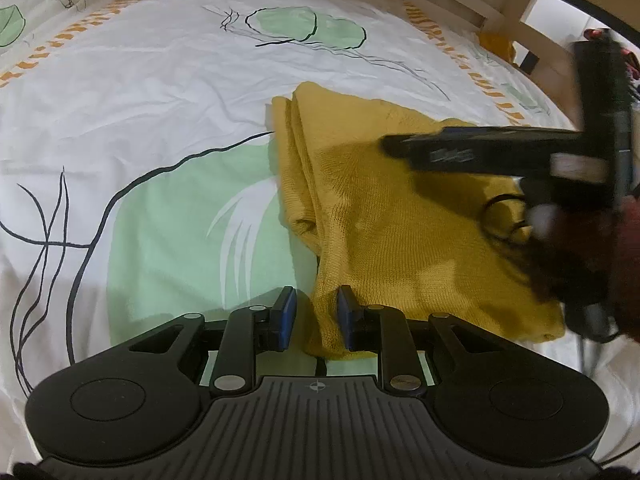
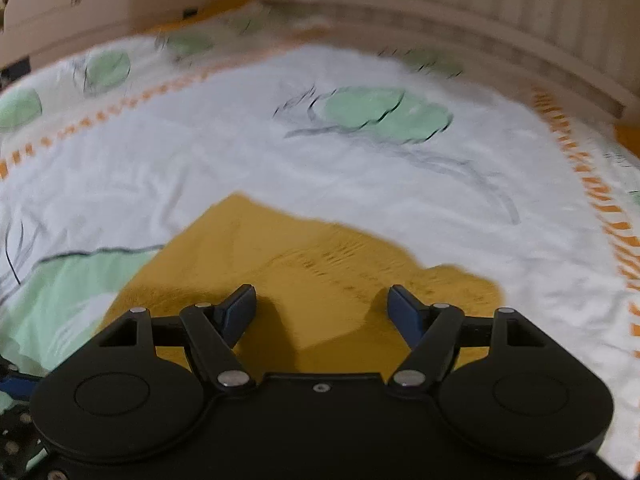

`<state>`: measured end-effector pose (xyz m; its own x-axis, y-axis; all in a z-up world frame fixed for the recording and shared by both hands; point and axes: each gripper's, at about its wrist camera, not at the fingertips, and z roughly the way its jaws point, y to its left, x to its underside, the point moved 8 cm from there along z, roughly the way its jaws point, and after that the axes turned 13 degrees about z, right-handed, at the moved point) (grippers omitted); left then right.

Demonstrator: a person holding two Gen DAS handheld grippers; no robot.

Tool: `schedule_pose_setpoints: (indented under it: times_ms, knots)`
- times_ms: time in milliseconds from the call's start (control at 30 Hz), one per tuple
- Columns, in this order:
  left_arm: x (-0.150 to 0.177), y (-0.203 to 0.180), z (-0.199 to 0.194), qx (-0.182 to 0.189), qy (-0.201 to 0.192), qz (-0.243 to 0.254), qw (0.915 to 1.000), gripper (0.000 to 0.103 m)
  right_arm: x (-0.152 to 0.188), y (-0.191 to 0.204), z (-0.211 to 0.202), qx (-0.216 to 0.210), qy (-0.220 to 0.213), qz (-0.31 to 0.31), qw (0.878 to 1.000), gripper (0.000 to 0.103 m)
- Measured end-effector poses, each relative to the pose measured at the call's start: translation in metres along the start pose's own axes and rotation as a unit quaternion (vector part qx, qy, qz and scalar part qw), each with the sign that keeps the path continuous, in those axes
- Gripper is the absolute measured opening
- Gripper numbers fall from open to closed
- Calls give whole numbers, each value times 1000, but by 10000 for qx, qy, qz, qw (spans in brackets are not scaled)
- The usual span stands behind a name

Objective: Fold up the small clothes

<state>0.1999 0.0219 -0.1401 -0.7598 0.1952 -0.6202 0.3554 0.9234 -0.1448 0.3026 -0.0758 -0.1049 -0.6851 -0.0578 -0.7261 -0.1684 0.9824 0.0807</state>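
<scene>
A mustard-yellow knitted garment [image 1: 384, 224] lies folded on the bed sheet [image 1: 132, 96]. My left gripper [image 1: 316, 312] is at its near left corner, with a bunched fold of the cloth between the narrowly parted blue pads. My right gripper [image 2: 322, 308] is open and empty just above the same garment [image 2: 320, 264]. In the left wrist view the right gripper [image 1: 520, 152] shows as a blurred black shape over the garment's right side.
The white sheet has green leaf prints and an orange dashed border [image 2: 592, 176]. A beige wall or bed frame [image 2: 440, 12] runs along the far edge. A wooden frame [image 1: 520, 8] stands at the far right.
</scene>
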Motion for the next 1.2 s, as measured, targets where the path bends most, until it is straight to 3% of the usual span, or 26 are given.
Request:
schedule_pose_setpoints:
  times_ms: [133, 333, 433, 567, 600, 667, 867, 967, 1200]
  knots:
    - [0, 1, 0, 36, -4, -51, 10000, 23, -1, 10, 11, 104, 6, -69, 9999, 78]
    - [0, 4, -4, 124, -81, -268, 9995, 24, -11, 13, 10, -88, -5, -62, 9999, 77]
    - [0, 7, -15, 40, -286, -418, 9987, 40, -17, 11, -11, -291, -209, 174, 9992, 77]
    - [0, 9, -37, -227, -583, -435, 9971, 61, -21, 0, -54, -367, -654, 597, 9954, 97]
    - [0, 8, -43, -331, -645, -421, 9965, 70, -19, -5, -66, -377, -751, 735, 9938, 100]
    - [-3, 7, -54, -546, -789, -356, 9947, 77, -14, -17, -88, -288, -869, 990, 9909, 102]
    - [-18, -8, -77, -1057, -1052, -56, 9888, 83, 7, -48, -131, -31, -962, 1622, 9820, 103]
    - [-23, -23, -83, -1018, -1039, 156, 9892, 84, 20, -57, -146, 274, -859, 1691, 9815, 103]
    - [-23, -52, -93, -1107, -848, 341, 9896, 84, 45, -55, -173, 211, -735, 1826, 9802, 103]
